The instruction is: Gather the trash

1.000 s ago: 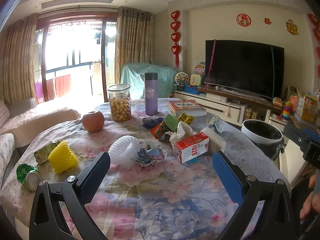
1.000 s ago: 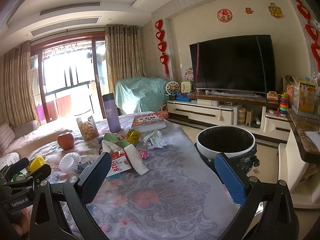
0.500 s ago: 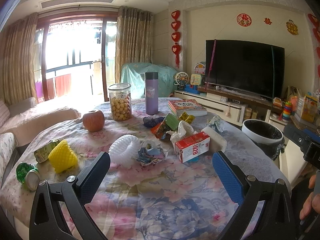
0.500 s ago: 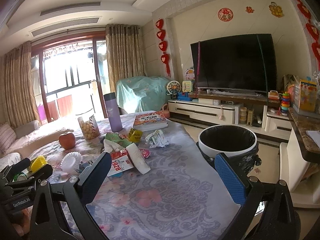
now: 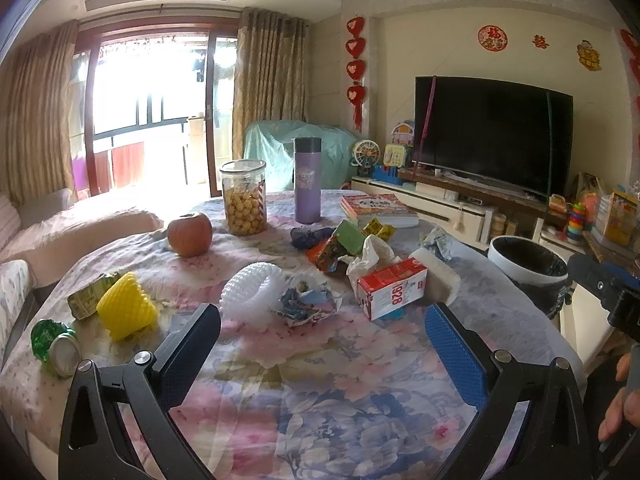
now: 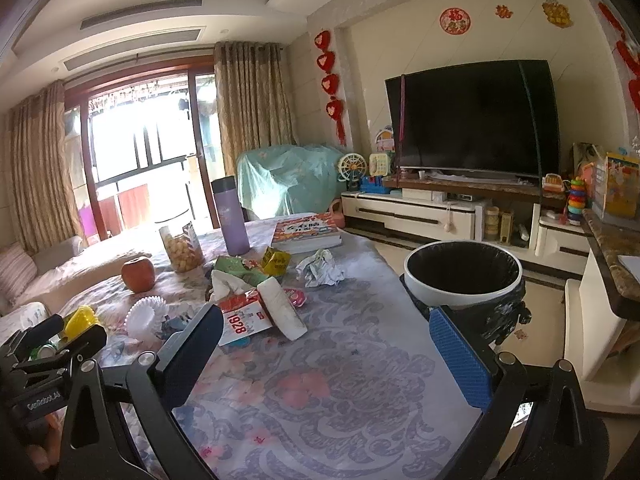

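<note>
Apple (image 5: 189, 234), snack jar (image 5: 244, 198), purple thermos (image 5: 307, 180) and book (image 5: 378, 210) are sitting behind the litter. Red 1928 carton (image 5: 392, 294) is lying sideways beside crumpled wrappers (image 5: 306, 306); both grippers, left gripper (image 5: 322, 354) and right gripper (image 6: 326, 356), are hovering wide, holding nothing.

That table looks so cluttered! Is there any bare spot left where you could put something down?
Yes. The near stretch of the floral tablecloth, between the open left tongs and the red 1928 carton, is bare. So is the strip beside the black-lined white bin, below the crumpled paper ball. The middle, around the white foam ring, is crowded.
</note>
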### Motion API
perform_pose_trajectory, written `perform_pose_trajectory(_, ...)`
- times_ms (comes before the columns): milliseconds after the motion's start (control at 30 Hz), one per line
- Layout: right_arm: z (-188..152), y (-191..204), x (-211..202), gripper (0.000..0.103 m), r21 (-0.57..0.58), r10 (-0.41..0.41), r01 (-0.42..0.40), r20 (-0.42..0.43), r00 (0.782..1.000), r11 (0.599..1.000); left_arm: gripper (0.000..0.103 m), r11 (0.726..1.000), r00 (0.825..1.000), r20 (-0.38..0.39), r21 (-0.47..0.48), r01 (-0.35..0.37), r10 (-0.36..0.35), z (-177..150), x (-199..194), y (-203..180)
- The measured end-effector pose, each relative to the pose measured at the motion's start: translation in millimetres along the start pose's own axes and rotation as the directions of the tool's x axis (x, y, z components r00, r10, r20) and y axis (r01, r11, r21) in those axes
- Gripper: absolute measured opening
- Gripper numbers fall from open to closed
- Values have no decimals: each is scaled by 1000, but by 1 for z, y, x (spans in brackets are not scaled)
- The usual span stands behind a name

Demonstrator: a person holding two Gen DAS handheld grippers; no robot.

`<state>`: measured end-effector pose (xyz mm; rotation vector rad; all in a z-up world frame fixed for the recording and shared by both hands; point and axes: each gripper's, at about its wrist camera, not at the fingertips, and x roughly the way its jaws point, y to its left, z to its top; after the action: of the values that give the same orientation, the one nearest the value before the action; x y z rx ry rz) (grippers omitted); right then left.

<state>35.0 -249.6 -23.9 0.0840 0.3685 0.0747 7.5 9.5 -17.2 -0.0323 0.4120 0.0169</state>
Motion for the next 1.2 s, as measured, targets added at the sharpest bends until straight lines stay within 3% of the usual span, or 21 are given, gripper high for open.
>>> perform_pose_trajectory(567,-16,9,41,103,0,96,-97,-122,988,995,102,999,995,-89,-38,-38,34,-7,39,26)
perform_pose_trajectory(1000,-18,15,102,102,2,173,-179,-259,950,984,102,988,974,-194,-81,-132,114,8,102,65)
perform_pose_trajectory(1200,-20,13,134,102,6,177,-185,-323,930,983,93,984,963,-227,-70,-162,142,16,135,76)
